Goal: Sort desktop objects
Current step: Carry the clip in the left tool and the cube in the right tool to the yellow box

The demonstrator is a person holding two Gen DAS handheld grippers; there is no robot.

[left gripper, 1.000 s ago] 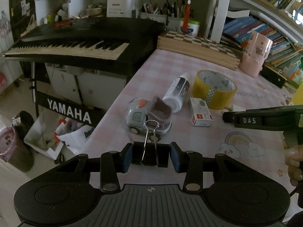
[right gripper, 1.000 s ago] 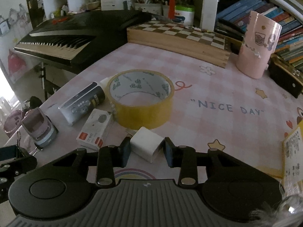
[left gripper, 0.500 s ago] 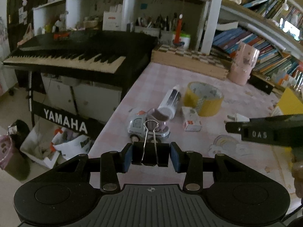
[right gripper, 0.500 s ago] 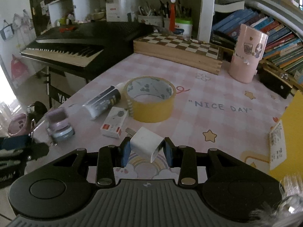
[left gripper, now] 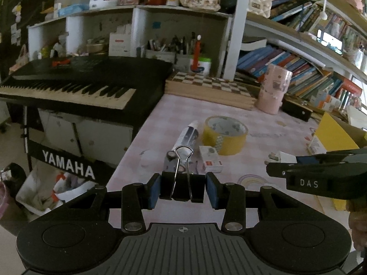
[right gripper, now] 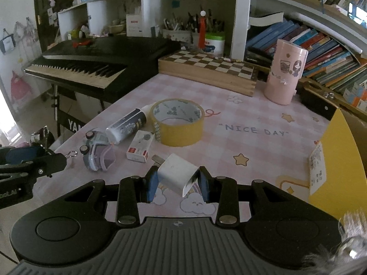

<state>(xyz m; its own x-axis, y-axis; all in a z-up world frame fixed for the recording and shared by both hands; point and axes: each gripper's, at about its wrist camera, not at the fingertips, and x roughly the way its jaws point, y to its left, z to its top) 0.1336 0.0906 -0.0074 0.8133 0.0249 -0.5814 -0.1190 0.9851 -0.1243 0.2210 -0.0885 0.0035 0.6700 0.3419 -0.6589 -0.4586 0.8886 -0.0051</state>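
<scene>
My left gripper point(left gripper: 182, 189) is shut on a black binder clip point(left gripper: 182, 186), whose wire handles stand up. It is held above the near left edge of the pink table point(right gripper: 252, 137). My right gripper point(right gripper: 177, 183) is shut on a white charger plug point(right gripper: 177, 174), tilted, with its prongs pointing away. In the left wrist view the right gripper point(left gripper: 275, 167) comes in from the right with the plug point(left gripper: 284, 157). The right wrist view shows the left gripper point(right gripper: 48, 160) at the left edge.
On the table lie a yellow tape roll point(right gripper: 179, 123), a white tube point(right gripper: 126, 126), a small white-and-red box point(right gripper: 140, 146) and a toy car point(right gripper: 97, 153). Behind stand a chessboard point(right gripper: 206, 68) and a pink cup point(right gripper: 284, 73). A yellow box point(right gripper: 337, 160) is at right, a keyboard point(left gripper: 68, 84) at left.
Both grippers have risen and drawn back from the table with their loads, so the things on it look smaller and lower. Both grips are unchanged.
</scene>
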